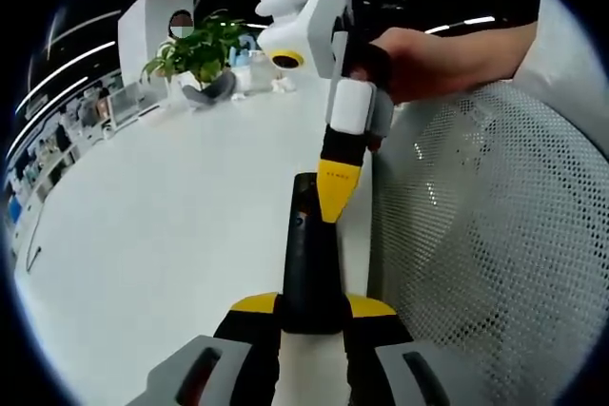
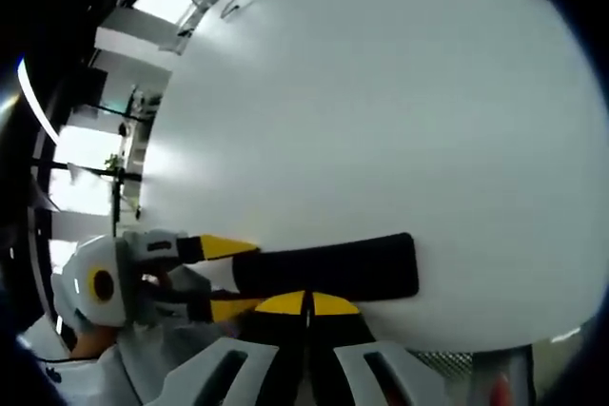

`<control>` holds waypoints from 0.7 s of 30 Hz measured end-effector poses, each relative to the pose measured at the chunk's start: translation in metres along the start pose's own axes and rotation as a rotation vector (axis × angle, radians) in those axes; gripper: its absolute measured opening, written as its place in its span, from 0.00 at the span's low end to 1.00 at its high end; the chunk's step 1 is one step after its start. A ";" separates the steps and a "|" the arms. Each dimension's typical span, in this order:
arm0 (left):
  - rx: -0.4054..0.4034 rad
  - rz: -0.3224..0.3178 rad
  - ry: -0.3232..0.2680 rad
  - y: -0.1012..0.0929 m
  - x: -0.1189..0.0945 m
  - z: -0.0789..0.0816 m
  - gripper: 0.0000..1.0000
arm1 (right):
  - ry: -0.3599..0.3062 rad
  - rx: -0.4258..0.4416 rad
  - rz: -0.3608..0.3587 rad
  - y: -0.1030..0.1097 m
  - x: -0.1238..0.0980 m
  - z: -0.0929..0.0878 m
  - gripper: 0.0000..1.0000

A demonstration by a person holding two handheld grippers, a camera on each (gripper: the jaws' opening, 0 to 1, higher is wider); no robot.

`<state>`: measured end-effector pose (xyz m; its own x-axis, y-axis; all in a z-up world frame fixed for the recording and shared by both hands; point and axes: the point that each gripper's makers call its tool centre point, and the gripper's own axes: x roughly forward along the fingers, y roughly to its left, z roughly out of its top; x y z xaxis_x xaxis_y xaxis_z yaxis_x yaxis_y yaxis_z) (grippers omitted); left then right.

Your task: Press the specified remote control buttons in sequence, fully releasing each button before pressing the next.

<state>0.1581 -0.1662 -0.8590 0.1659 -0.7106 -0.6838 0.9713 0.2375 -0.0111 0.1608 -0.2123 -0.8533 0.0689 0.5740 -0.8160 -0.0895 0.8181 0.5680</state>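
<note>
Two grippers meet on one black remote control (image 1: pixel 309 254), which lies flat on the white desk (image 1: pixel 162 235) near its right edge. In the left gripper view I see my left gripper (image 1: pixel 312 316) clamped on the near end of the remote, its yellow-tipped fingers (image 1: pixel 252 305) pressed against both sides of the dark body. The remote runs away from me, and the right gripper (image 1: pixel 335 199) comes down from the far right onto its far end, a hand (image 1: pixel 419 62) wrapped around its white housing. Its yellow tip sits on the upper face of the remote, touching it as far as I can judge.

In the right gripper view the remote (image 2: pixel 328 266) lies crosswise on the desk (image 2: pixel 381 92), with the left gripper (image 2: pixel 228 278) gripping its left end. My right gripper's (image 2: pixel 306 304) yellow fingers (image 2: pixel 333 303) are drawn together, tip against tip, with nothing between them, and they rest at the near long edge of the remote.

Beside the desk on the right stands a white mesh chair back (image 1: pixel 485 235), close to the remote. At the far end of the desk I make out a green potted plant (image 1: pixel 198 49) and some small white things next to it, too small to tell apart. The buttons on the remote are mostly hidden under the right gripper; only a faint reddish mark shows on its face.
</note>
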 end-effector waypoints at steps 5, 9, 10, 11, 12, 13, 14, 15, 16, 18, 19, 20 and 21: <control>0.005 -0.001 0.003 0.000 0.000 0.000 0.24 | -0.007 -0.010 -0.007 -0.001 0.001 0.000 0.00; 0.000 -0.004 0.004 0.000 0.000 0.000 0.24 | -0.015 -0.079 -0.060 0.000 0.002 -0.001 0.00; 0.001 -0.003 0.007 -0.001 0.000 0.000 0.24 | -0.015 -0.084 -0.066 0.000 0.002 -0.001 0.00; 0.001 -0.003 0.008 -0.001 0.000 0.000 0.24 | -0.016 -0.088 -0.068 0.001 0.002 -0.002 0.00; 0.002 -0.003 0.008 -0.001 0.000 0.000 0.24 | -0.017 -0.087 -0.068 0.001 0.002 -0.002 0.00; 0.003 -0.003 0.008 -0.001 0.000 0.000 0.24 | -0.020 -0.087 -0.067 -0.002 0.002 -0.001 0.00; 0.004 -0.003 0.008 -0.001 0.000 0.000 0.24 | -0.021 -0.086 -0.065 -0.002 0.002 -0.001 0.00; 0.005 -0.003 0.009 -0.001 0.000 0.000 0.24 | -0.026 -0.077 -0.059 -0.002 0.002 0.000 0.00; 0.007 -0.003 0.008 -0.001 0.000 0.000 0.24 | -0.028 -0.076 -0.055 -0.002 0.001 0.000 0.00; 0.006 -0.003 0.006 -0.001 0.000 0.000 0.24 | -0.022 -0.079 -0.047 -0.001 0.001 0.000 0.00; 0.002 -0.003 0.005 -0.001 0.000 0.000 0.24 | -0.014 -0.063 -0.042 -0.001 0.000 0.001 0.00; 0.001 -0.003 0.005 -0.001 0.000 0.000 0.24 | -0.014 -0.061 -0.038 -0.001 0.000 0.002 0.00; -0.001 -0.002 0.005 0.000 0.000 0.000 0.24 | -0.013 -0.062 -0.033 -0.001 0.000 0.002 0.00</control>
<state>0.1579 -0.1662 -0.8590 0.1632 -0.7079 -0.6872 0.9715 0.2369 -0.0132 0.1627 -0.2132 -0.8543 0.0855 0.5472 -0.8326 -0.1485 0.8334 0.5324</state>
